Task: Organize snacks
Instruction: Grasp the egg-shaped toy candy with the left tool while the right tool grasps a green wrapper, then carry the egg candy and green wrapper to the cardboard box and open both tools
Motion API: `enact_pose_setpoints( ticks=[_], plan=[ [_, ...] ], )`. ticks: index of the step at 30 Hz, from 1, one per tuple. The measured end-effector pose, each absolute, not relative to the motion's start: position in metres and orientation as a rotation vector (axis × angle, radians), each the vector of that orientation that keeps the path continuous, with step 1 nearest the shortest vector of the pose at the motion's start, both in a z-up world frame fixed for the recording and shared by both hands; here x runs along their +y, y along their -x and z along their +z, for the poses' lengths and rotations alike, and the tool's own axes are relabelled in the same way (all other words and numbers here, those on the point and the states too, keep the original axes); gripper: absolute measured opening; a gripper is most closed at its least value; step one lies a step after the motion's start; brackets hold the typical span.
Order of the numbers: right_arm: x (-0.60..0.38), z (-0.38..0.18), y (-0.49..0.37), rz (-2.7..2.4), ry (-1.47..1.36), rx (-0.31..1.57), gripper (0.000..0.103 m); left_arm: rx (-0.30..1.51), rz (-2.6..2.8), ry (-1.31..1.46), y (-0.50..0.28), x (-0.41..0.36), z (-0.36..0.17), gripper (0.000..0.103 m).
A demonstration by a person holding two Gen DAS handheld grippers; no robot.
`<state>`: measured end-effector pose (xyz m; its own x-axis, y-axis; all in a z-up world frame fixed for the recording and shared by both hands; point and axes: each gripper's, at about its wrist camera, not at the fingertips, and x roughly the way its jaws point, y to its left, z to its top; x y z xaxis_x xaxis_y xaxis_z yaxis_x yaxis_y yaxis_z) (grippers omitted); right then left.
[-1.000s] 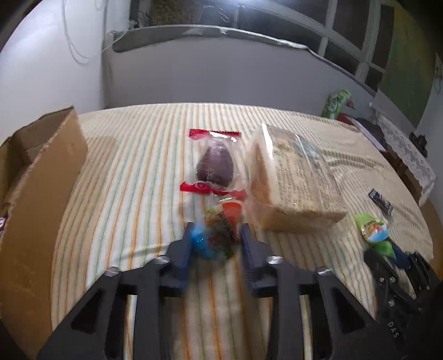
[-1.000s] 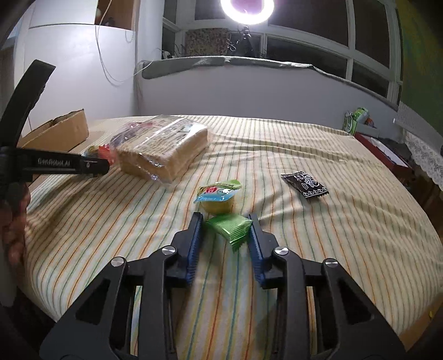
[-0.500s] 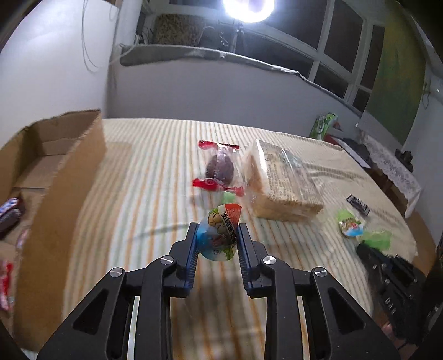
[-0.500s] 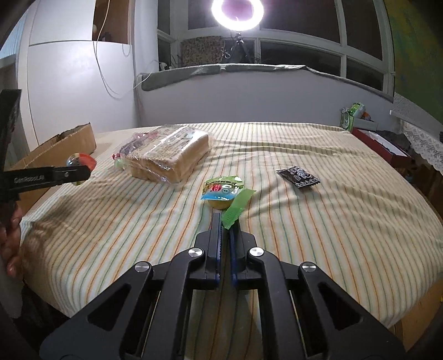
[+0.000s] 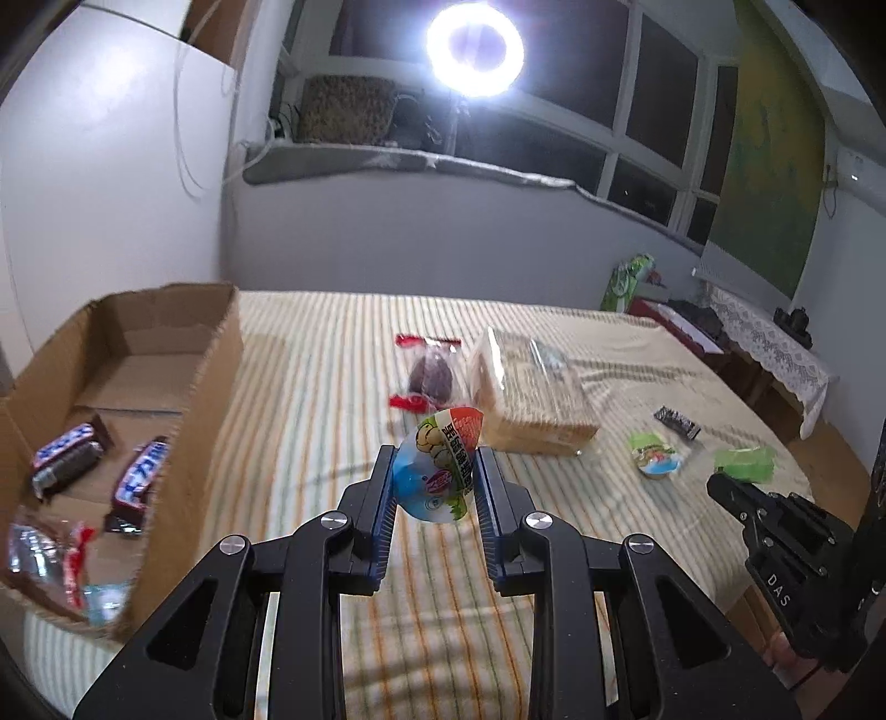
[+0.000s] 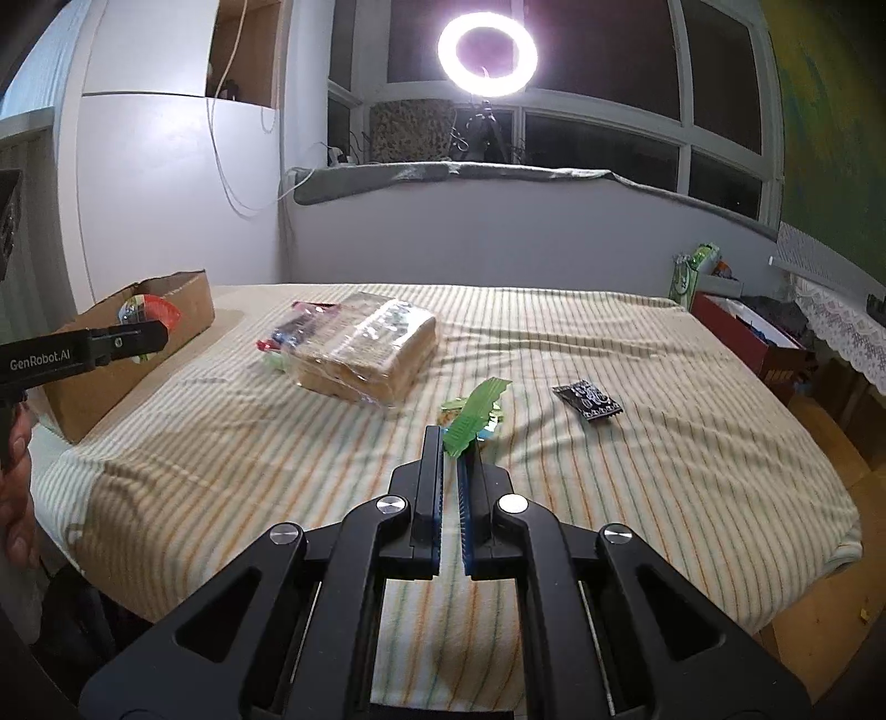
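- Striped cloth [image 6: 637, 498] covers the bed, with a ring light [image 6: 487, 54] glowing at the window behind it.
- Left gripper [image 5: 434, 471] is up off the cloth, its 2 fingers pressed against a round jelly cup [image 5: 437, 471] with a cartoon lid, beside the cardboard box [image 5: 210, 387].
- Inside the box lie 2 chocolate bars [image 5: 138, 476] and other wrapped snacks too blurred to name.
- Right gripper [image 6: 449, 443] is nearly closed, pinching a thin green packet [image 6: 476, 415] above the cloth.
- On the cloth rest a bagged bread loaf [image 6: 371, 354], a red-ended wrapper with a dark snack [image 5: 429, 376] just beside it, another jelly cup [image 5: 656, 457], and a black sachet [image 6: 590, 400] further right.
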<state>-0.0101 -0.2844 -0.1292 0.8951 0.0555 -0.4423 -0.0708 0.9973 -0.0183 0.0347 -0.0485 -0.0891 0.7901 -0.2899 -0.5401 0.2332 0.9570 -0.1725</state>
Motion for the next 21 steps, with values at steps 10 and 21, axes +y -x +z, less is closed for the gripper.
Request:
enact_pose_setpoints(
  ticks=[10, 21],
  plan=[
    [-0.257, -0.065, 0.043, 0.076, 0.091, 0.332, 0.005, 0.493, -0.246, 0.109, 0.000, -0.033, -0.059, 0.024],
    [-0.240, -0.008, 0.063, 0.089, 0.121, 0.211, 0.005, 0.327, -0.228, 0.056, 0.041, -0.018, 0.016, 0.025]
  ],
)
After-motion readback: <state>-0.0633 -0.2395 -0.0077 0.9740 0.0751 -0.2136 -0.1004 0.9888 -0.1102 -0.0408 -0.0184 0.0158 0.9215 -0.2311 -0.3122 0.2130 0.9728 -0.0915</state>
